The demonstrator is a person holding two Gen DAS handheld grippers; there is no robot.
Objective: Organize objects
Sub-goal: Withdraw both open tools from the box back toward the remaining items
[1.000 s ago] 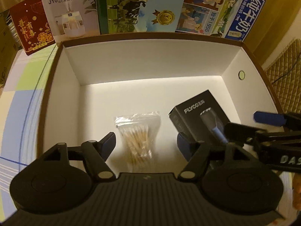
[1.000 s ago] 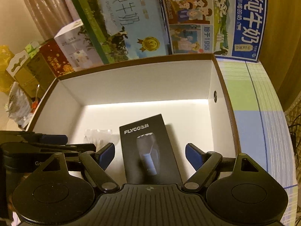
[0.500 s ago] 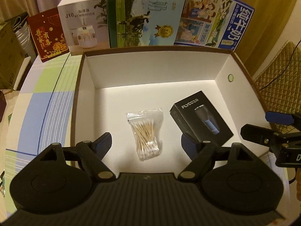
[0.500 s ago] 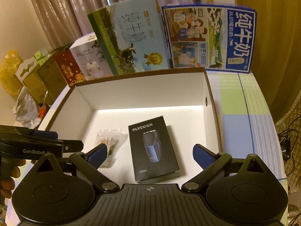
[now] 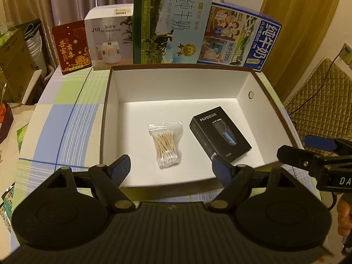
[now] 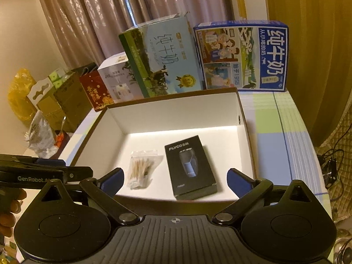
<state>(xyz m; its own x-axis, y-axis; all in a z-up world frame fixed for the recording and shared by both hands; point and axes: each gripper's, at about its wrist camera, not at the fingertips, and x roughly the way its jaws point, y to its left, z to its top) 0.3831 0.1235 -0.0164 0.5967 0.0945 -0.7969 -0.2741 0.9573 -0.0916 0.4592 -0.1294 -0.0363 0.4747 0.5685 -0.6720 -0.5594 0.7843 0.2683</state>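
Note:
An open box [image 5: 105, 118] [image 6: 241, 110], white inside with a brown rim, sits on the checked tablecloth. On its floor lie a clear bag of cotton swabs [image 5: 166, 143] [image 6: 140, 169] and, to its right, a black shaver box [image 5: 220, 134] [image 6: 189, 166]. My left gripper [image 5: 171, 169] hangs open above the box's near rim with nothing between its fingers. My right gripper [image 6: 175, 179] is open too, held over the near rim and empty. Each gripper shows at the other view's edge, the right gripper [image 5: 316, 154] at the right and the left gripper [image 6: 44, 171] at the left.
Behind the box stand two milk cartons [image 5: 171, 26] [image 5: 239, 41], a white humidifier box [image 5: 110, 37] and a red card box [image 5: 71, 47]. Cardboard boxes and bags [image 6: 44, 101] crowd the left side. A quilted chair [image 5: 319, 96] stands right of the table.
Both grippers have pulled back and up out of the box, so more of the table and room shows. The swab bag and shaver box stay where they lay.

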